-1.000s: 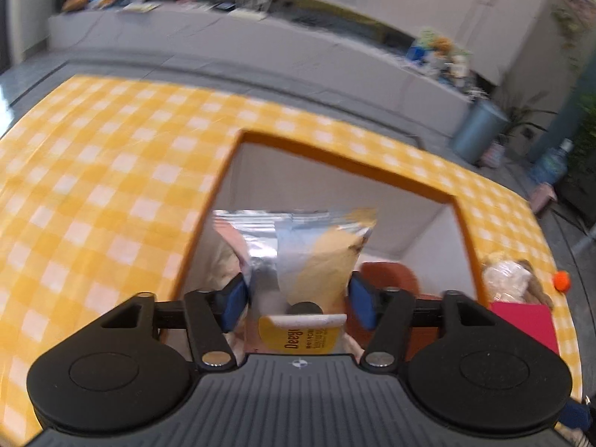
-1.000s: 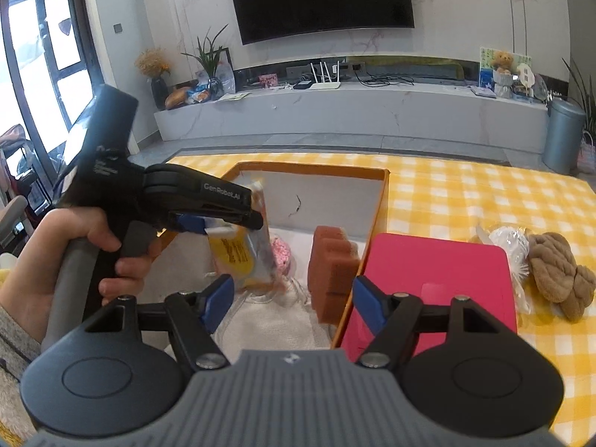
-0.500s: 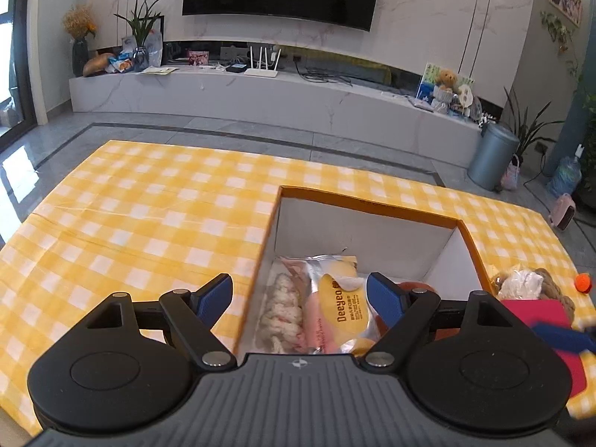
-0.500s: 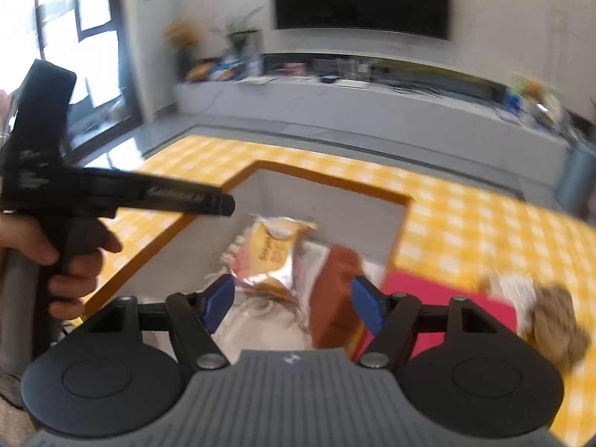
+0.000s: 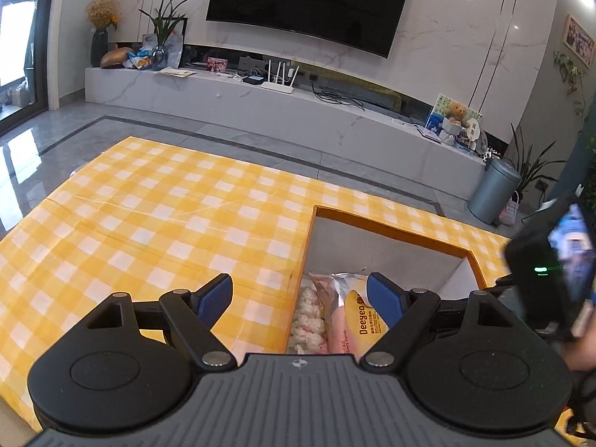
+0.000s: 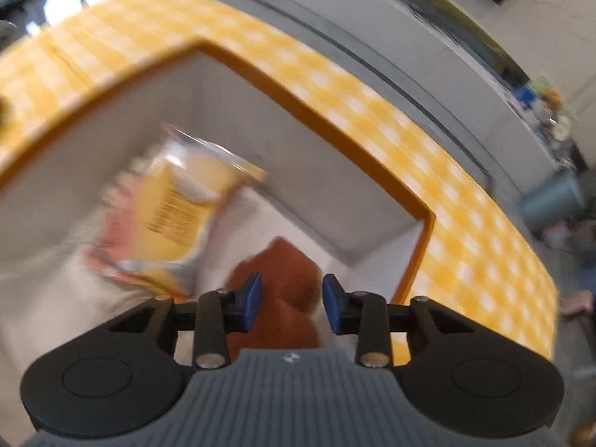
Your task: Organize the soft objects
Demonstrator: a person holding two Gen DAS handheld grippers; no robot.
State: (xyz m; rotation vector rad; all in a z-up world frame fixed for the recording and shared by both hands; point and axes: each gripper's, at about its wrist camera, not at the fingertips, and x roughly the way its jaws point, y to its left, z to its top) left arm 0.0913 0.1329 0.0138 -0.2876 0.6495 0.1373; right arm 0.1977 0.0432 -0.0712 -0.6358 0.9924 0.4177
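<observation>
The right gripper (image 6: 291,304) points down into the box (image 6: 417,257), its fingers closing with the brown sponge (image 6: 283,268) between them; blur hides whether the pads touch it. The left gripper (image 5: 299,300) hangs above the box's near-left edge, fingers spread wide and empty. The snack bag (image 5: 363,320) lies in the box beside a pink-white plush (image 5: 307,320), both partly cut off by the gripper body. The checked desk (image 5: 167,223) surrounds the box.
</observation>
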